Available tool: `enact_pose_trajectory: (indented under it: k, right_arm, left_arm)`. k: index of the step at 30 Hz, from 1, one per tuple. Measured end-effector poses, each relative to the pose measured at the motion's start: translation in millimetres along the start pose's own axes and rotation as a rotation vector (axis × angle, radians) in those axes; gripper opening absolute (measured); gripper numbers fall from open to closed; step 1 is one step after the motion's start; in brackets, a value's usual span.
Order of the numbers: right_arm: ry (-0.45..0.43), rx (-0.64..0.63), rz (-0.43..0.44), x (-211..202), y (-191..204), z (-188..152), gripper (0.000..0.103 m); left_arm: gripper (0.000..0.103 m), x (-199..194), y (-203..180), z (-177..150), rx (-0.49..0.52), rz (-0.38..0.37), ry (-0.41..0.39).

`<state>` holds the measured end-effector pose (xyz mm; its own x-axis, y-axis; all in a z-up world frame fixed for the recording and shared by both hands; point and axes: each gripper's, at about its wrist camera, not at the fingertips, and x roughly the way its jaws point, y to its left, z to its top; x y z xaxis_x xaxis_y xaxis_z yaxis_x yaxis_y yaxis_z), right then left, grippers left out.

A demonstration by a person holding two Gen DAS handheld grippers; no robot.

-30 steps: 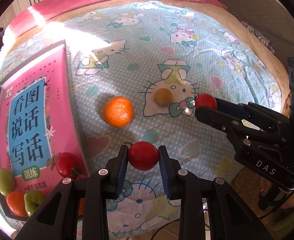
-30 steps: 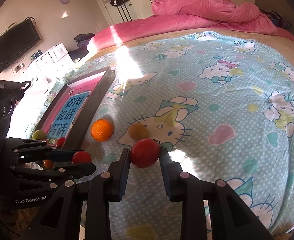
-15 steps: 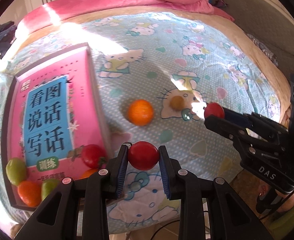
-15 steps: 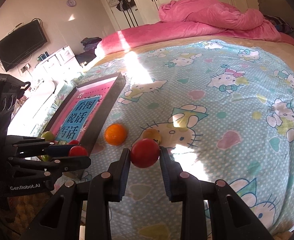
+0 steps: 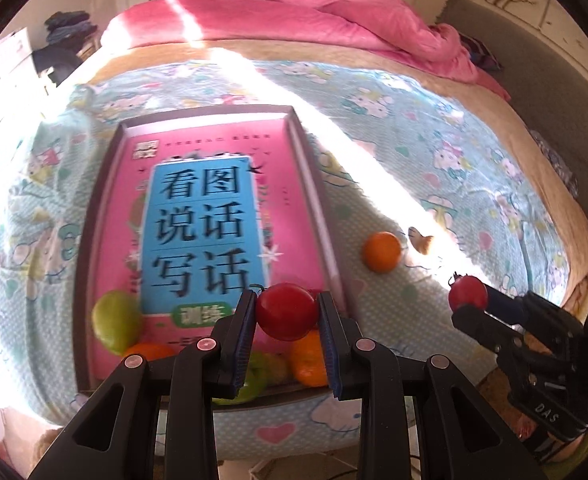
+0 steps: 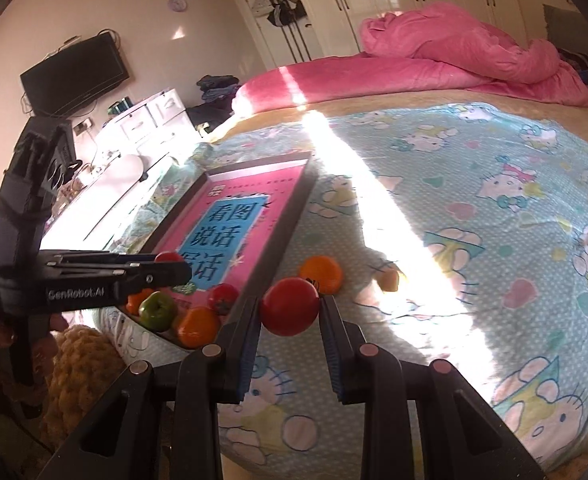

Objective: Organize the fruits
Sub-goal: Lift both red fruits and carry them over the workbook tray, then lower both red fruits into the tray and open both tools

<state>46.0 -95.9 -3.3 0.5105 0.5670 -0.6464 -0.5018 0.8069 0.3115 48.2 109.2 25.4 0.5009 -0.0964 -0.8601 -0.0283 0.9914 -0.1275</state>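
While my left hand-held gripper (image 5: 287, 312) pinches a red tomato (image 5: 286, 311) over the tray (image 5: 94, 216), my right hand-held gripper (image 6: 290, 312) pinches another tomato (image 6: 290, 311); a loose orange (image 6: 321, 274) lies at its 12 o'clock.

— What is hiding in the tray (image 5: 94, 240)?

— The left gripper (image 5: 286, 316) and its tomato (image 5: 286, 312) are covering part of the green fruit (image 5: 254, 376) and orange (image 5: 308, 356) beneath.

— And the brown lump (image 5: 422, 240)?

— Sun glare is washing it out; it is looking too blurred to identify.
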Motion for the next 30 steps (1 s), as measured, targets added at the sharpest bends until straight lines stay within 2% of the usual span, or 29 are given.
enact_pose_trajectory:
  k: [7,18,30]
  right_arm:
    - [0.022,-0.060,0.019,9.1,34.6,-1.7,0.031]
    - [0.059,-0.123,0.040,28.0,65.2,-2.3,0.031]
    - [0.099,-0.190,0.054,51.7,95.6,-3.9,0.031]
  left_arm:
    - [0.031,-7.8,43.9,-3.2,-0.088,0.026,-0.023]
    - [0.031,-16.0,101.7,-12.3,-0.198,0.070,-0.044]
    - [0.031,-7.1,128.4,-30.7,-0.239,0.087,0.012]
